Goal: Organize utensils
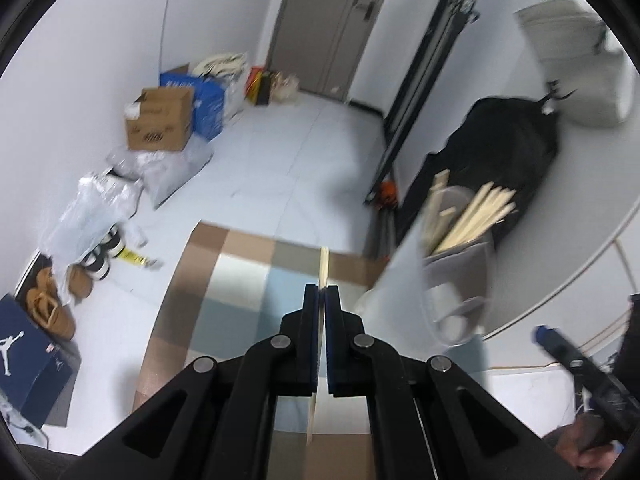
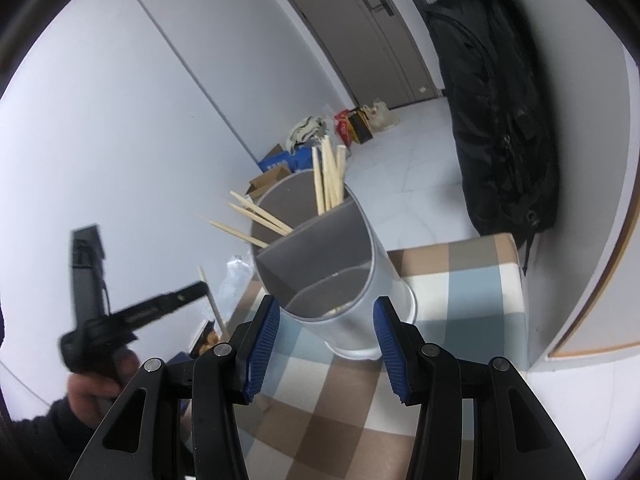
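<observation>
My left gripper [image 1: 322, 289] is shut on a single wooden chopstick [image 1: 323, 264] that runs between the blue pads, held in the air above the checked cloth. The grey divided utensil holder [image 1: 456, 264] with several chopsticks [image 1: 476, 216] in it is to its right. In the right wrist view the holder [image 2: 340, 264] stands on the checked tablecloth [image 2: 460, 300] between my right gripper's [image 2: 326, 320] open jaws; whether the pads touch it I cannot tell. Chopsticks [image 2: 330, 176] stand in its far compartments. The left gripper [image 2: 160, 304] with its chopstick [image 2: 212, 300] shows at left.
A black backpack [image 2: 500, 120] leans against the wall at the right, behind the table. On the floor lie cardboard boxes [image 1: 160, 120], plastic bags [image 1: 96, 208], shoes [image 1: 48, 304] and a blue shoebox [image 1: 28, 356]. A grey door [image 1: 332, 24] is at the back.
</observation>
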Action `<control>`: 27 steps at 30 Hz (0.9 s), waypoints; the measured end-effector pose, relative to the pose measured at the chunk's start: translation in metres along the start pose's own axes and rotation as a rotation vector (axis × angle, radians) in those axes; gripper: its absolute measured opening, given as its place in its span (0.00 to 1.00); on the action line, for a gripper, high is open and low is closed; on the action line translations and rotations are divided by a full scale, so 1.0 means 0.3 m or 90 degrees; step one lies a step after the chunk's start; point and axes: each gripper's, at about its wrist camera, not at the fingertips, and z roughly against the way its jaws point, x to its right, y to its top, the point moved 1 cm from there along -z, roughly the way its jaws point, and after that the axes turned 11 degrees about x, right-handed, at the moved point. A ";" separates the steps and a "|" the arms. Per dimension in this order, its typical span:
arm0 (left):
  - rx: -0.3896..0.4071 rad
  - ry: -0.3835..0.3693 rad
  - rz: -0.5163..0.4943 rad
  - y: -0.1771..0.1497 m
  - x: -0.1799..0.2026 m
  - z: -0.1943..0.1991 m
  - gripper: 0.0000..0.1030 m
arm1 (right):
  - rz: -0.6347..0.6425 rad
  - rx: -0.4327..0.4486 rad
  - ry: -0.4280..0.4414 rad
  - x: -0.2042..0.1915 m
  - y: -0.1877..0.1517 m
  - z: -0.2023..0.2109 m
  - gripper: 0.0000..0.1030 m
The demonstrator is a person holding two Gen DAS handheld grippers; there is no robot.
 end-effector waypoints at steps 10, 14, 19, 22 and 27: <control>0.065 -0.059 -0.072 0.023 0.092 0.125 0.00 | 0.016 0.022 0.016 -0.040 0.016 0.017 0.48; 0.065 -0.078 -0.061 0.022 0.077 0.153 0.00 | 0.019 0.019 0.017 -0.042 0.012 0.014 0.48; -0.006 -0.059 -0.034 -0.020 -0.014 0.052 0.00 | 0.012 0.024 0.014 -0.029 0.005 0.018 0.51; -0.081 -0.032 -0.049 -0.066 -0.046 -0.102 0.24 | -0.006 0.022 0.009 -0.009 0.004 0.022 0.51; -0.144 -0.001 -0.063 -0.079 -0.060 -0.364 0.30 | -0.008 0.035 0.006 0.003 0.016 0.051 0.53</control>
